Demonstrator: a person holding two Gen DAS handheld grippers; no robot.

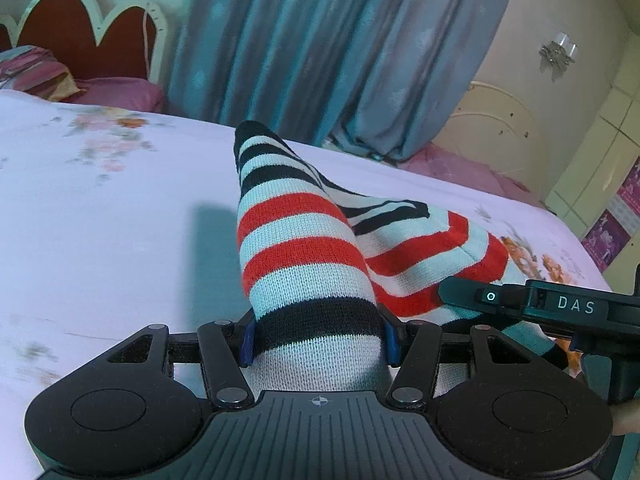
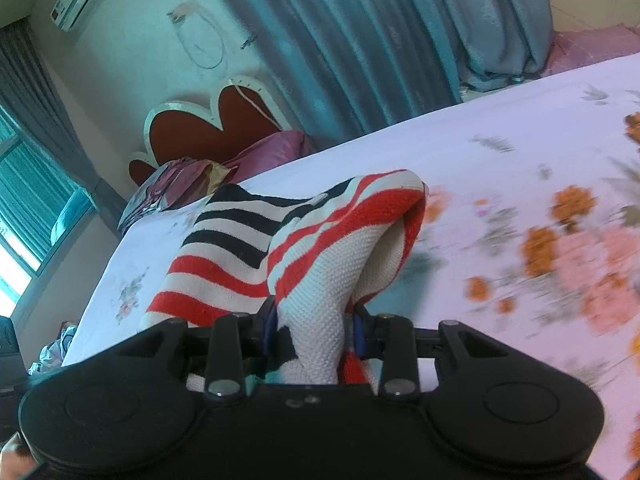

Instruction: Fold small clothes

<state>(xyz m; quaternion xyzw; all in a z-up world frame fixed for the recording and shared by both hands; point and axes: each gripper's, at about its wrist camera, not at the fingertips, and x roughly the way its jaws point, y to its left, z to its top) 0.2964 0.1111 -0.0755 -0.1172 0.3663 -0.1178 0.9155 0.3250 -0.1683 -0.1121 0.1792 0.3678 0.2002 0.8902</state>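
A bed (image 1: 120,208) covered in a pale floral sheet carries everything. The striped knit garment (image 1: 304,240) rests partly on it; pink pillows (image 1: 116,94) lie by the headboard

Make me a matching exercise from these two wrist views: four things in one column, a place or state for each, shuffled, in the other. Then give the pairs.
Things:
1. red, black and white striped knit garment
2. left gripper
3. blue-grey curtain
4. white floral bedsheet

Places or states:
A. hanging behind the bed
B. spread beneath the garment
C. pinched at two spots, lifted off the bed
D. shut on a black stripe

The right gripper is shut on the same garment.

Pairs: 1-C, 2-D, 3-A, 4-B
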